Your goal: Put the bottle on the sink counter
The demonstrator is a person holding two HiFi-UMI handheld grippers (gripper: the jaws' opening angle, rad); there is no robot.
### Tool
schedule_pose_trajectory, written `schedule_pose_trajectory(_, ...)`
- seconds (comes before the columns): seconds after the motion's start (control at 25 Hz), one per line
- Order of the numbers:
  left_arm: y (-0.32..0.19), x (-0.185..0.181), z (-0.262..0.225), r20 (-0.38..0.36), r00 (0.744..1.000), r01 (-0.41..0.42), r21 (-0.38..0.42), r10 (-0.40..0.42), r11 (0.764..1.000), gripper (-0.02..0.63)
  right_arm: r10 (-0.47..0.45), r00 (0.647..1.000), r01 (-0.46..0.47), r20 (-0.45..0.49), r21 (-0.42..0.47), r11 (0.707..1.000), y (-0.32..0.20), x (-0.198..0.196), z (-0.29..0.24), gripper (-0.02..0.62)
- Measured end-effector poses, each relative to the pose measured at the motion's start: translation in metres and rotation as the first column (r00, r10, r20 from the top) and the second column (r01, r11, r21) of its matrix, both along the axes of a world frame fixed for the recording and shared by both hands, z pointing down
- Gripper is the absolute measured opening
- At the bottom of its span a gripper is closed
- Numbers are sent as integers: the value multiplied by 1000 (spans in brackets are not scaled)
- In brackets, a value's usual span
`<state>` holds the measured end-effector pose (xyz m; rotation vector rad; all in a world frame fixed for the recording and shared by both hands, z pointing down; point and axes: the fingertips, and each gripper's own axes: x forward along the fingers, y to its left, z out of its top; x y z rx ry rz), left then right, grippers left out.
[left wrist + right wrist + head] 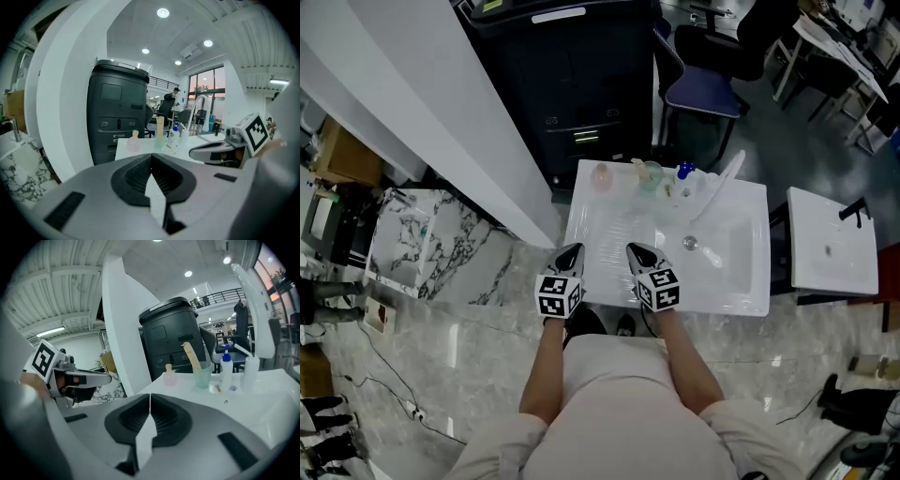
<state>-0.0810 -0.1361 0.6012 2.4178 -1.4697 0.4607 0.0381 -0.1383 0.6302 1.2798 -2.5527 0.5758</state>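
Observation:
A white sink counter [609,234] carries a row of items along its far edge: a small pink bottle [602,175], a green cup [650,175] with a stick in it, a blue-capped bottle [684,172] and a white bottle [704,184]. The same pink bottle [134,140] [169,375] and blue-capped bottle [175,134] [226,370] show far ahead in both gripper views. My left gripper [571,249] [151,160] hovers at the counter's near edge, shut and empty. My right gripper [637,249] [150,402] is beside it, also shut with nothing between the jaws.
A white faucet [720,184] arches over the basin, whose drain [690,243] lies at the right. A dark cabinet [572,84] stands behind the counter. A white pillar [422,103] and marble slab [431,244] are left; a second white sink [830,248] is right.

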Motion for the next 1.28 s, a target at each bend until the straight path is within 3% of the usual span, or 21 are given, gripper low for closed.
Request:
schedule_pose_trajectory(0.48,-26,-8,-2,22,1000,-10,25,9,1000,6,3,999,-3,-32,10,1000,-21,-1,11,8)
schedule_pose_trajectory(0.88,-19,-11,3,6,1000,13,18,-13,1000,6,-9,999,9,-37,-1,1000,-15,1,15,8)
schedule_pose_trajectory(1.28,-7,7,13,-14,999,30,0,-30,1000,6,27,998,-27,-58,-12,1000,-3,35,17,8)
